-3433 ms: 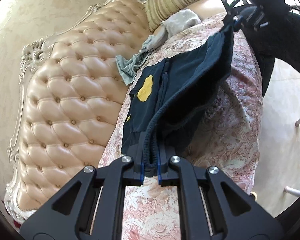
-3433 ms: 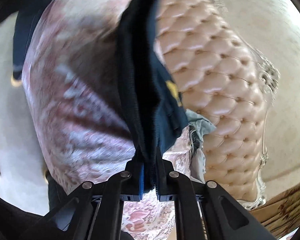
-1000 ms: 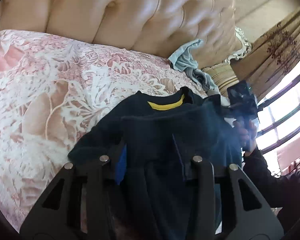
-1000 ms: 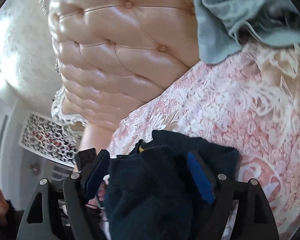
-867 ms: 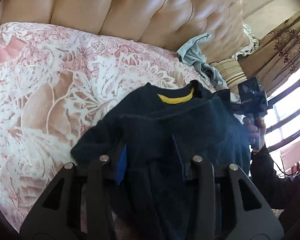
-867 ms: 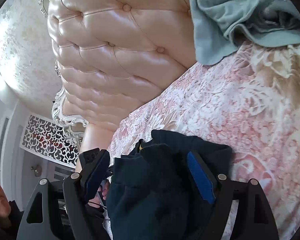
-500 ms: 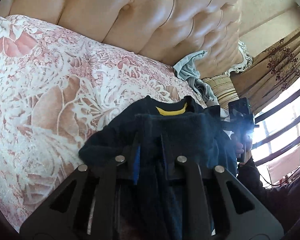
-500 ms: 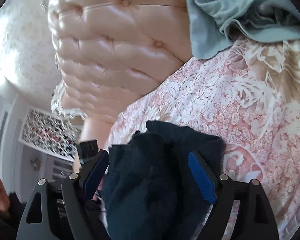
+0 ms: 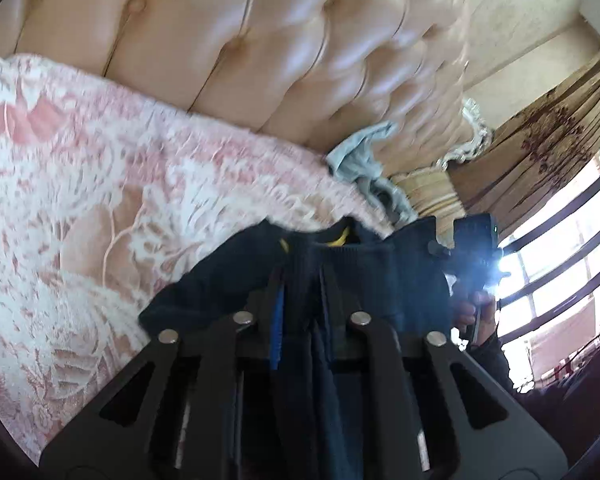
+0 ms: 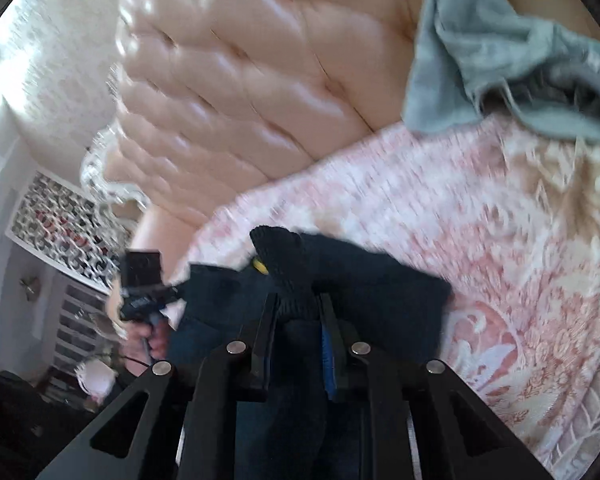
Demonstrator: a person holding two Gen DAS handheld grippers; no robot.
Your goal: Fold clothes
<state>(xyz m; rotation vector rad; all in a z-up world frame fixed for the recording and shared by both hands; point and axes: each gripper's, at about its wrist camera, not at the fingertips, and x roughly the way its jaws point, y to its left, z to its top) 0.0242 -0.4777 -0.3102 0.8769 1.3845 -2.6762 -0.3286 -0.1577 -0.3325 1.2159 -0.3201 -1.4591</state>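
The dark navy sweater (image 9: 236, 276) lies bunched on the near part of the pink floral bedspread (image 9: 80, 184), its yellow-lined collar (image 9: 338, 238) toward the far side. It looks soft, thick and limp, likely to sag and slide unless taken by its ribbed edge. The left gripper (image 9: 300, 292) has just been closing and pinches a fold of the knit; the right gripper (image 10: 298, 308) has likewise just been closing on a ribbed bunch, though blur softens the view. Farther off, a grey-blue garment (image 10: 480, 52) rests against the tufted headboard (image 9: 260, 52).

Bedspread (image 9: 80, 184) lies bare leftward; headboard (image 9: 260, 48) (tufted) blocks beyond.
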